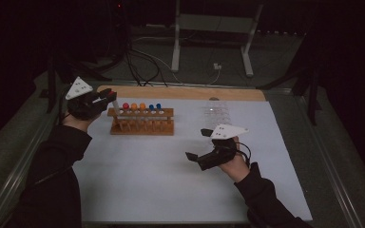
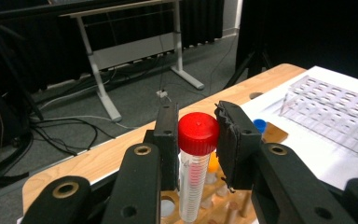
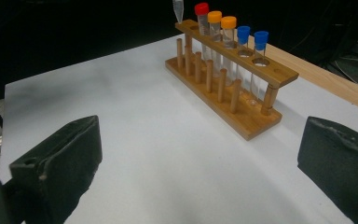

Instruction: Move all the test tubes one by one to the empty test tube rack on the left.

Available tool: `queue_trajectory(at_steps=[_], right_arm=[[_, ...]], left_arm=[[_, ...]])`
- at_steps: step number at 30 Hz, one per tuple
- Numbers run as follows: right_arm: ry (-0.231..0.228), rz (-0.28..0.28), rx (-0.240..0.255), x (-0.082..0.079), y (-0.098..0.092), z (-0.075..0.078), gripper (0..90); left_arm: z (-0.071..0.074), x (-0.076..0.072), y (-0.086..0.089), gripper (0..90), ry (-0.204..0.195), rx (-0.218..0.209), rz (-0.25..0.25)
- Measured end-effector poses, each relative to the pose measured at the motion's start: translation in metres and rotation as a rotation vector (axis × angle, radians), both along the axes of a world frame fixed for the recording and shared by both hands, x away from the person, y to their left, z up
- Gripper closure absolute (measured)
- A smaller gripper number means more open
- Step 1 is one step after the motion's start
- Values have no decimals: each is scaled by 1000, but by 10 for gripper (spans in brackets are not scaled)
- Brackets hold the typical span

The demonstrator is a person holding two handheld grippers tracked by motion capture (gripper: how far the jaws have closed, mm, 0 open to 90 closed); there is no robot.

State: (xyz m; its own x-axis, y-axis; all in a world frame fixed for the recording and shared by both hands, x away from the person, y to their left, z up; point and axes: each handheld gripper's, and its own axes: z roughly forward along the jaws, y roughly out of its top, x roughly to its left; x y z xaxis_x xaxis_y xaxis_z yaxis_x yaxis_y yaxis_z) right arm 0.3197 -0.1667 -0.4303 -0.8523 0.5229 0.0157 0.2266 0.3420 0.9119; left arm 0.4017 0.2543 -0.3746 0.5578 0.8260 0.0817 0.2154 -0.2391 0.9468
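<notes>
Currently your left gripper [image 2: 198,140] pinches the red-capped tube [image 2: 196,163] over the rack's [image 1: 142,121] left end; right gripper [image 1: 198,144] spread, open tabletop [image 1: 147,180] around it.

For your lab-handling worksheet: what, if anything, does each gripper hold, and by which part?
The left gripper holds a clear plastic red-capped test tube, jaws clamped just under its cap. The right gripper is open and holds nothing.

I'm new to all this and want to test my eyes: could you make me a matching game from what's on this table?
Things:
1. left gripper
2. right gripper
3. wooden rack
4. clear rack

States:
A. lying at the far right of the mat
B. fingers wide apart, nothing between
C. shut on a red-capped tube
D. holds red, orange and blue capped tubes

Pairs: 1-C, 2-B, 3-D, 4-A
</notes>
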Motion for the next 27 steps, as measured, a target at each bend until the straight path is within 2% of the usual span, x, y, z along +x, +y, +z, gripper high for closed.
queue_trajectory(at_steps=[3, 4, 5, 10, 13, 15, 19, 25, 27], right_arm=[[0, -5, -1, 1, -1, -1, 0], [1, -3, 0, 1, -2, -1, 0], [1, -6, 0, 1, -2, -1, 0], [2, -9, 0, 1, -4, -2, 0], [3, -12, 2, 4, -5, -2, 0], [5, -12, 6, 4, -5, -3, 0], [4, -10, 8, 4, -6, -2, 0], [7, -13, 12, 4, -8, -3, 0], [10, -15, 13, 4, -8, -3, 0]], left_arm=[[-5, 7, 0, 718, -6, -2, 24], [-7, 9, 1, 719, -5, -28, 22], [-8, 12, 0, 719, -4, -36, 35], [-20, 21, -3, 718, -2, 0, 65], [-28, 26, -3, 719, 7, -13, 86], [-33, 28, -3, 719, 22, -31, 86], [-44, 32, -4, 719, 43, -15, 94], [-58, 34, -6, 719, 77, -15, 99], [-62, 35, -5, 718, 83, -29, 100]])
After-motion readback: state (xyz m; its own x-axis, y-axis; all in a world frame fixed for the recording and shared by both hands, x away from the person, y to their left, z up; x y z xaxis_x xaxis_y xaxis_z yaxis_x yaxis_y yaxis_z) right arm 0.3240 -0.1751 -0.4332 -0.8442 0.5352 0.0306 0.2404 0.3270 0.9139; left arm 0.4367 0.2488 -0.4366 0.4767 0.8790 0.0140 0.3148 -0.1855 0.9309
